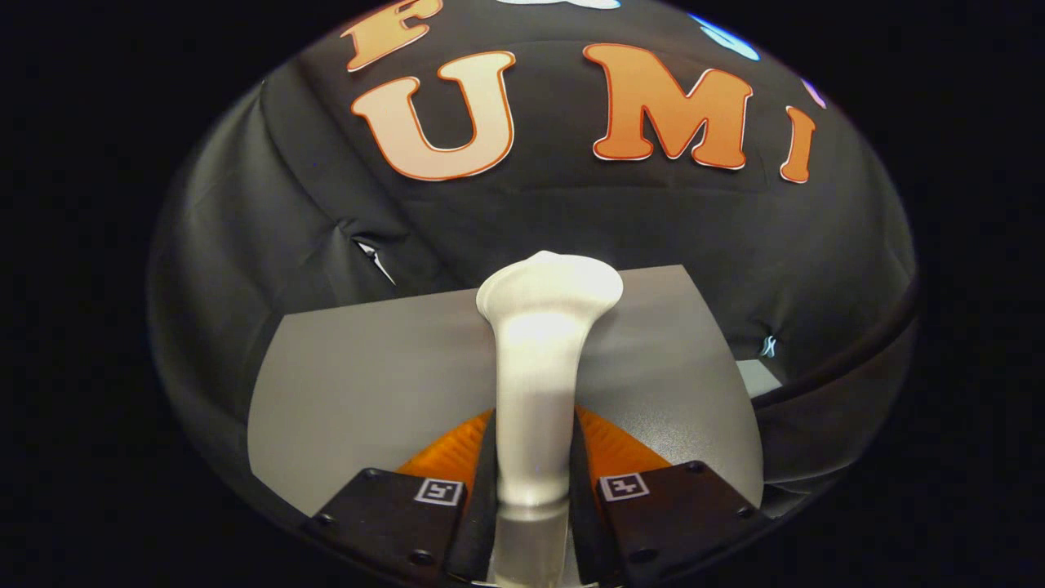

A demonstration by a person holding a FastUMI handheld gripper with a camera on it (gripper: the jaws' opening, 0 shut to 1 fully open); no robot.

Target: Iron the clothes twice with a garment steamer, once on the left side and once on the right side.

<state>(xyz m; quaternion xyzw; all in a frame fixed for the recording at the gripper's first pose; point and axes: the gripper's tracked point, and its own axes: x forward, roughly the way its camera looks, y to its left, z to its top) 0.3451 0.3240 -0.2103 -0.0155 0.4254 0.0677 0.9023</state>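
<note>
No readable word, brand or number is found on the things in view. Two small square black-and-white coded markers are seen, one (438, 491) fixed on the left finger block of the tongs (532, 457) and one (624, 487) on the right; their patterns cannot be read as text.

Steamer (539, 367) base hidden between the fingers (482, 474), low end cut off. Its head faces away. Table (367, 376) far edge partly blocked by steamer.
</note>
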